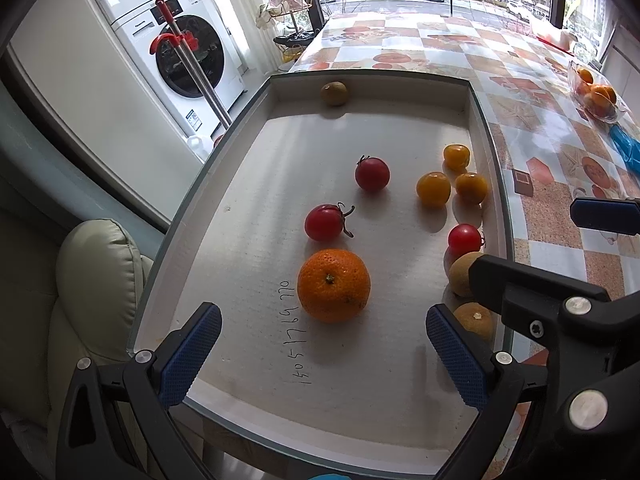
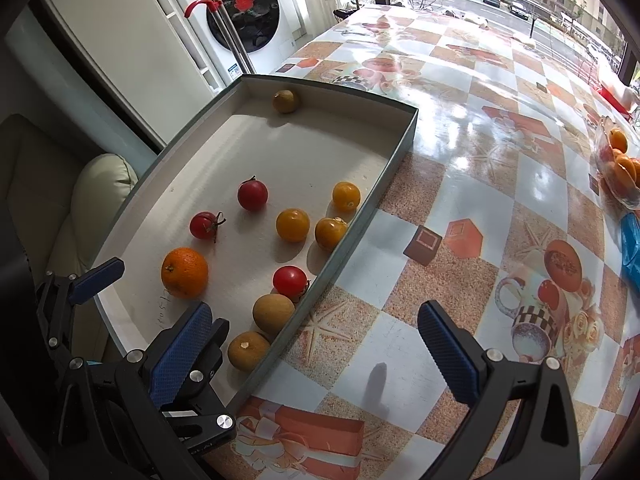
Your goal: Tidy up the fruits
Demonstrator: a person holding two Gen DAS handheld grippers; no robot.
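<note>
Fruits lying loose in a shallow tray point(image 1: 476, 128) on the tabletop point(image 2: 460, 184); both grippers empty.

Left gripper point(image 1: 324, 350) is held over the near end of the tray with its fingers point(image 1: 192, 354) spread apart and nothing between them. Right gripper point(image 2: 316, 350) is held over the tray's right wall and the patterned tabletop, fingers point(image 2: 448, 354) likewise apart. Nearest the left gripper an orange point(image 1: 333, 285) is seen. Along the right wall two tan fruits point(image 2: 273, 313) lie close together, with a red tomato point(image 2: 290, 281) touching the farther one. Beyond these, two more red tomatoes point(image 1: 372, 173) lie mid-tray, near three yellow tomatoes point(image 1: 433, 189) grouped by the right wall. One brownish fruit point(image 1: 334, 93) rests against the far wall. Well apart, at the tabletop's far right, a clear bowl point(image 2: 622, 196) holding oranges is visible.
</note>
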